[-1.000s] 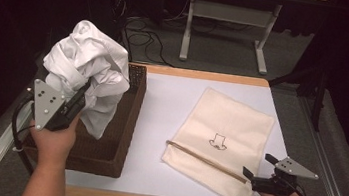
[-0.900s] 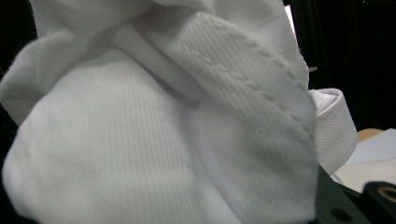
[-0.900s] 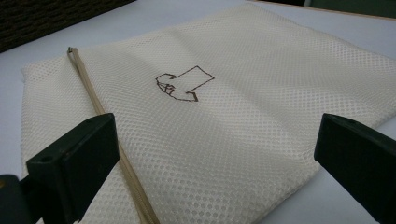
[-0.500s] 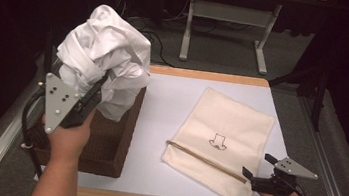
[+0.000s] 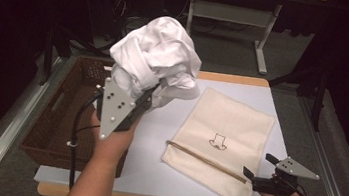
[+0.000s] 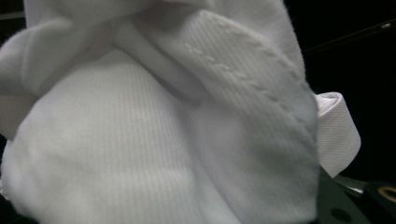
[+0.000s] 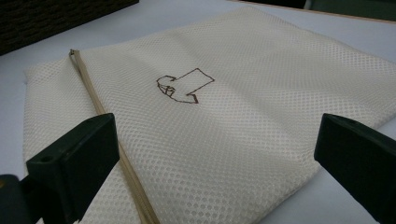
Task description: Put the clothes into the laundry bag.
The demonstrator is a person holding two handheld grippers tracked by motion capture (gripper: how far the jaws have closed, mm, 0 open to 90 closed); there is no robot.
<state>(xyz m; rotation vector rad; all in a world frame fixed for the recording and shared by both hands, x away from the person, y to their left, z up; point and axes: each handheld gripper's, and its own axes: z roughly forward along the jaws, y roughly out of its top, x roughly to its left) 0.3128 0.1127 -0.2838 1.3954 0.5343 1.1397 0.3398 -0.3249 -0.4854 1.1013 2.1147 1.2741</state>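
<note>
A crumpled white garment (image 5: pixel 160 56) hangs in the air over the basket's right rim and the table's left part, with my left gripper (image 5: pixel 150 97) shut on its underside. In the left gripper view the ribbed white cloth (image 6: pixel 163 140) covers the jaws. A cream mesh laundry bag (image 5: pixel 229 130) with a small brown drawing lies flat on the white table top; its zipper (image 5: pixel 205 159) runs along the near edge. My right gripper (image 5: pixel 258 165) stands open at the bag's near right corner. In the right gripper view its jaws stand wide over the bag (image 7: pixel 224 116), nothing between them.
A dark wicker basket (image 5: pixel 59 114) stands at the table's left side, partly over the edge. The white table top (image 5: pixel 157 141) is bare between basket and bag. Beyond the table the floor is dark, with a white desk frame (image 5: pixel 263 53) and cables.
My left gripper has carried the white garment up and to the right, from over the basket toward the table's middle. The right gripper and the bag have stayed still.
</note>
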